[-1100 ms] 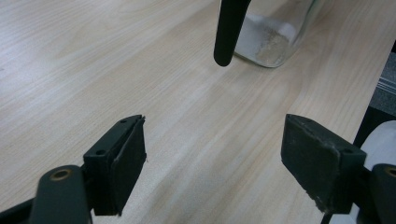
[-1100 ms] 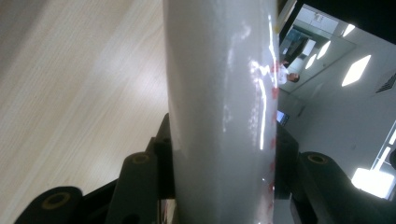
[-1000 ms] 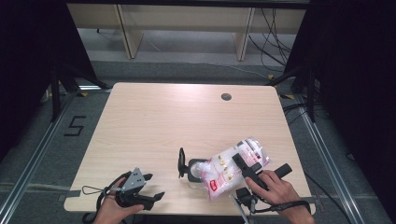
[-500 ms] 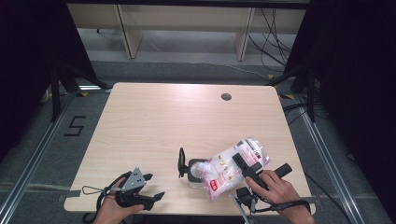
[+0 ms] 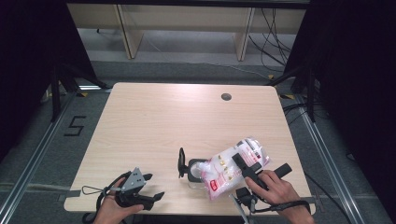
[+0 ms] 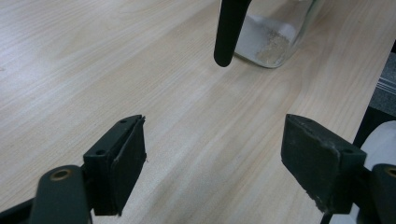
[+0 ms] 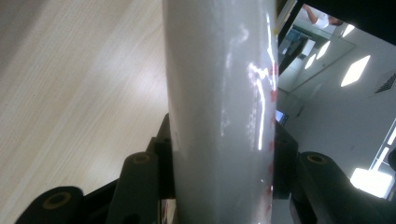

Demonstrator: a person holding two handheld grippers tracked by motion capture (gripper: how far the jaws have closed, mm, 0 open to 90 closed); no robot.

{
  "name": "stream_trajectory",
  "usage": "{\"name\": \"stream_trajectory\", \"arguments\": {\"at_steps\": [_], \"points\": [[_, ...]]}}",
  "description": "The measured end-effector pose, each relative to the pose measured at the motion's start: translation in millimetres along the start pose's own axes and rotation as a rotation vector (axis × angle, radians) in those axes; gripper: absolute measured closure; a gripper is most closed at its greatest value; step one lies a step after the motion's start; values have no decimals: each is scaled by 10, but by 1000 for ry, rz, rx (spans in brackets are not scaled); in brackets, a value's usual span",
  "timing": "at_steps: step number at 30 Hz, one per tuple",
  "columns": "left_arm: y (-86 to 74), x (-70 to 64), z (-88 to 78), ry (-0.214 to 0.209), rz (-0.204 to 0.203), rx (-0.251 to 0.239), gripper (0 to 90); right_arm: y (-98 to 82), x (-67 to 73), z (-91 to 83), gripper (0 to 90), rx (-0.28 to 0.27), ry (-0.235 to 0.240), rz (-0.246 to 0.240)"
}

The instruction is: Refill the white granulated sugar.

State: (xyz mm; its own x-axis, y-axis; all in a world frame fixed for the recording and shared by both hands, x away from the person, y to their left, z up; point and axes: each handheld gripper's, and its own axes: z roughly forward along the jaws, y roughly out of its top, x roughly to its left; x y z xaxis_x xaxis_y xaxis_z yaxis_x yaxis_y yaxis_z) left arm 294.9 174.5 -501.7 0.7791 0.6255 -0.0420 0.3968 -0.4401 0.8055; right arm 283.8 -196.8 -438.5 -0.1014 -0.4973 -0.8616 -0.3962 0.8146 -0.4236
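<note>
You are at a pale wooden table (image 5: 154,121), holding a gripper in each hand, seen from above. Your right gripper (image 5: 245,164) sits near the table's front right and pinches a clear plastic bag (image 5: 233,165) filled with white grains, with red print on it. In the right gripper view the bag (image 7: 219,102) rises as a white, glossy column between the two black jaws, which press against it from either side. The bag is tilted, its lower end pointing down and to the left toward a glass jar (image 5: 195,171) that stands on the table just beside it; whether bag and jar touch cannot be told. The jar has a black lid (image 5: 180,162) swung up on its left side. In the left gripper view the jar (image 6: 275,32) shows at the top, with a thin layer of white grains on its bottom, and the black lid (image 6: 229,28) hangs in front of it. Your left gripper (image 5: 140,189) rests at the front left edge of the table, well apart from the jar and bag. Its jaws are spread wide, with bare table between them, holding nothing. Your left hand (image 5: 112,210) wraps its body, and a cable (image 5: 93,191) loops from it. A small round hole (image 5: 226,97) sits near the table's far edge.
</note>
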Motion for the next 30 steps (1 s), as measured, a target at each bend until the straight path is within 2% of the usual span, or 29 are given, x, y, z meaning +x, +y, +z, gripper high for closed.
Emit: {"name": "stream_trajectory", "arguments": {"at_steps": [1,3,8,9,12,14,16,18,21,22,23,24,25,27,30], "points": [[-1,-9,7,-2,-13,-11,217,-1,-2,0,590,0,2,1],[3,0,5,-3,2,-10,217,-1,-1,1,590,-1,0,1],[0,-8,8,-2,-15,-11,217,-4,0,2,590,-2,0,4],[5,2,1,0,2,-11,216,-2,3,2,590,-1,1,9],[7,11,-4,-7,3,-10,216,-1,-3,1,590,0,2,4],[6,7,-10,-5,-6,2,216,-1,-2,2,590,-1,2,5],[0,-3,6,-5,-17,-17,216,-2,-2,2,590,-1,2,5],[6,6,-2,-4,1,-8,217,-2,-3,2,590,-1,1,4],[5,7,-3,-5,1,-8,216,-1,4,4,590,-2,1,12],[0,-5,8,-6,-22,-17,217,-3,-3,2,590,0,2,3],[4,-3,1,-4,-19,-7,217,-4,-4,2,590,-1,2,3],[3,15,-4,3,3,3,216,-3,-3,2,590,-1,1,4],[4,1,0,-6,-12,-13,216,-3,-3,2,590,-1,1,3],[9,16,-10,-7,14,-5,217,-1,-3,2,590,-1,2,5],[4,7,-8,-6,-3,-6,216,-1,-5,4,590,-2,0,5]]}}
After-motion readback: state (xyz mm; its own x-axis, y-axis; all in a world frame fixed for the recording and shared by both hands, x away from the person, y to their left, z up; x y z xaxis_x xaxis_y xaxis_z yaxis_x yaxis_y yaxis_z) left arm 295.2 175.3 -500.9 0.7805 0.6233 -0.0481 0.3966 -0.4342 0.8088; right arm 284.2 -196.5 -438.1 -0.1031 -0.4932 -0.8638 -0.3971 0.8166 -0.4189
